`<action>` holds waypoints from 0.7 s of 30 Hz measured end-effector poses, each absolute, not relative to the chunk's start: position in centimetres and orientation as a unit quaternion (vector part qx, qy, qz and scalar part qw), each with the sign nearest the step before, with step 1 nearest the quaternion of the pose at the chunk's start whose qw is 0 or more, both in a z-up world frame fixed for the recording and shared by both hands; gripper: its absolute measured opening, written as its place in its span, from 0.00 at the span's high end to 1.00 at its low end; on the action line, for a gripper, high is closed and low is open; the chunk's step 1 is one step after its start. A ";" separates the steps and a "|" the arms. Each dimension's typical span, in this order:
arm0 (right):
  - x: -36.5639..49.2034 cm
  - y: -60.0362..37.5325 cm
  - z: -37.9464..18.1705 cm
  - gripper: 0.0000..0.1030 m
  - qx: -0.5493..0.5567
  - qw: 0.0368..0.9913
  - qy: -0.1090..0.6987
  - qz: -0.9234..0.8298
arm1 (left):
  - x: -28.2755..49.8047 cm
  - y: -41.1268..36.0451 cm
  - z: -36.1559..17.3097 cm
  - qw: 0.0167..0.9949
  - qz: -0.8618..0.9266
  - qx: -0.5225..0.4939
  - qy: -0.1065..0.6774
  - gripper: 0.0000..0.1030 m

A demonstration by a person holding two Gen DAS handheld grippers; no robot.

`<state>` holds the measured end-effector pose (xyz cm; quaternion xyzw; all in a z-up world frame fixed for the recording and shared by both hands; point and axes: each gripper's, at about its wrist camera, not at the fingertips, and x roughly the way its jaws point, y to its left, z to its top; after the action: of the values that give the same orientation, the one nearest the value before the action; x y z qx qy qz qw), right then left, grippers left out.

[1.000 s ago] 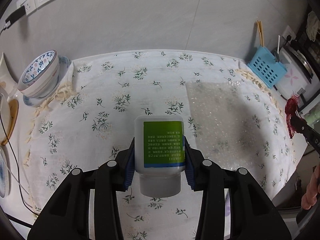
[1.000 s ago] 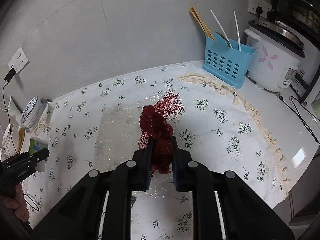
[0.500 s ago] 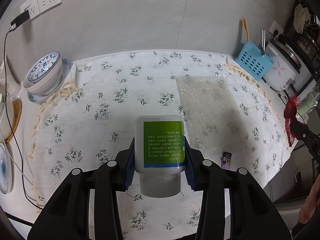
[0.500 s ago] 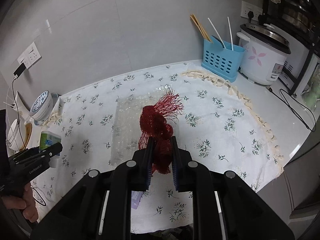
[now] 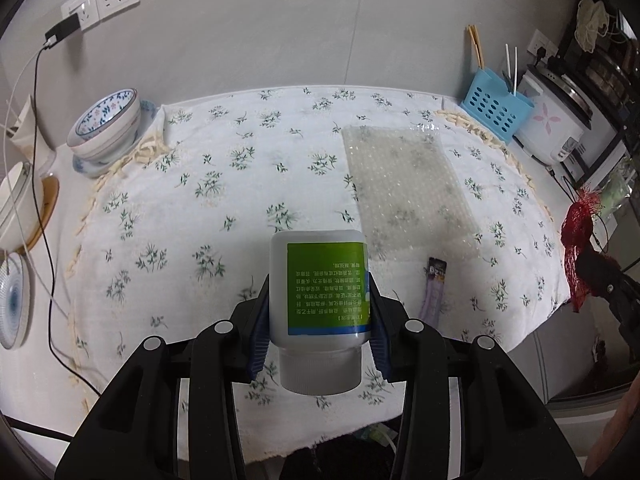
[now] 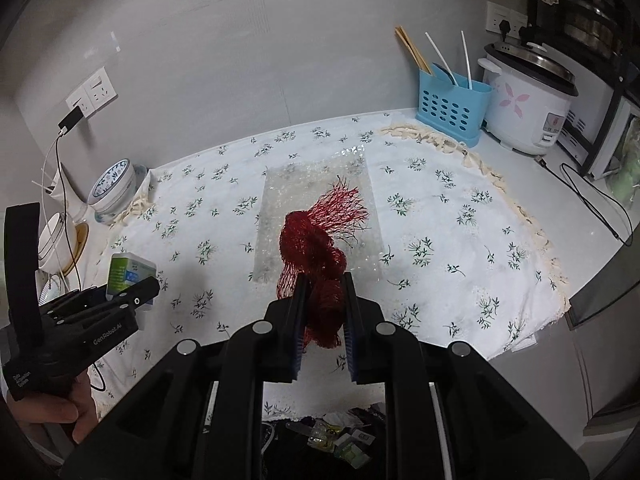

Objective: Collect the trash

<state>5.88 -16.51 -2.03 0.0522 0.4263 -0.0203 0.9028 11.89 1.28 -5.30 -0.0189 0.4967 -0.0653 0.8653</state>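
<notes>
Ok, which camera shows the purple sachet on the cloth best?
Left wrist: the purple sachet lies in plain sight beside the held bottle. In the right wrist view it cannot be seen, likely hidden behind the tongs.

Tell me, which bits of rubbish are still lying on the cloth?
Only the bubble wrap sheet and small purple sachet. The white bottle and red mesh net are each clamped in a tool.

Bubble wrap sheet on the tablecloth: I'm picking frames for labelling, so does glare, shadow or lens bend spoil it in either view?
Left wrist view: the bubble wrap sheet shows small sparkles, no washout, and a soft shadow darkens part of it; the table edge bows from fisheye. Right wrist view: glints along its far edge, and the red mesh bag hides its middle.
</notes>
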 end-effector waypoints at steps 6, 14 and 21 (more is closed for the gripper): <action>3.1 -16.4 -1.8 0.85 0.056 0.901 0.429 -0.014 | 9.2 0.0 -4.6 0.871 -0.060 -0.021 0.487 0.61; -0.8 -16.5 -2.3 0.85 0.058 0.897 0.438 -0.006 | 5.7 -1.5 -5.2 0.870 -0.068 -0.027 0.487 0.61; -4.1 -16.1 -3.6 0.85 0.057 0.890 0.453 0.002 | 2.7 -2.2 -6.7 0.867 -0.067 -0.023 0.494 0.61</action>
<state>-4.09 -16.11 -3.57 0.0567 0.4532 0.0019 0.8896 2.70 -2.23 -6.72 -0.0227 0.4941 -0.0672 0.8665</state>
